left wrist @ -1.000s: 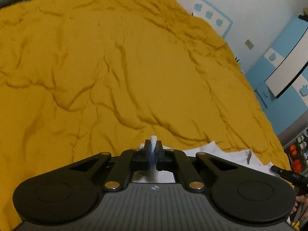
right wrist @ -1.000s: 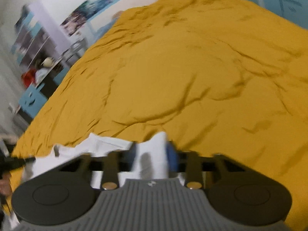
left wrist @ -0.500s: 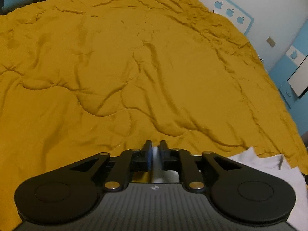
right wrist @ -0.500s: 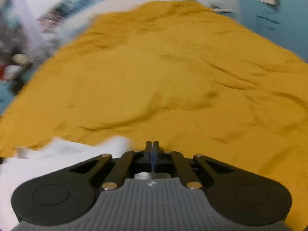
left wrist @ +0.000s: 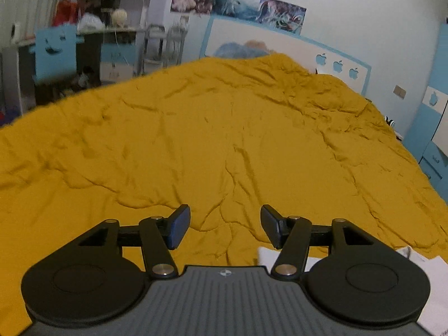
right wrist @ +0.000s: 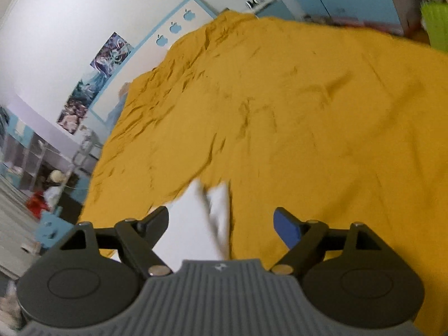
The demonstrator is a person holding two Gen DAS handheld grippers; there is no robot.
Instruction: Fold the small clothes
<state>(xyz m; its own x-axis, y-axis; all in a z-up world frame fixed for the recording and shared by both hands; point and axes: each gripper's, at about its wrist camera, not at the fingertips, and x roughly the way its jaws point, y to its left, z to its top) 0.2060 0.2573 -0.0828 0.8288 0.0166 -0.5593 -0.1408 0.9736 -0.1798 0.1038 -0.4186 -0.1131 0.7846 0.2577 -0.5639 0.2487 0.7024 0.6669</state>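
**Both tools are open, and the white cloth lies on the bed**

The left tool [left wrist: 225, 231] has its two fingers spread wide apart. Nothing is between them — only the yellow blanket [left wrist: 224, 140] shows in the gap. The right tool [right wrist: 221, 225] is spread wide too, and it grips nothing.

The small white cloth [right wrist: 193, 224] lies on the bed, at the near edge of the yellow blanket. In the right view it sits low and close, just in front of the tool and a bit toward its left finger. Its long side seems to run away from the tool, up and to the right. A crease or edge runs along the same way, but the picture is blurry there, so it is hard to be sure.

In the left view only a corner of the white cloth [left wrist: 420, 268] shows, low down on the right side, partly hidden behind the tool's own body.

So the cloth lies between the two tools — to the right of the left one, and right under the nose of the right one. The right tool looks nearer. A guess: the next move is to pinch an edge again for one more fold, and the right tool has the shorter way to go.
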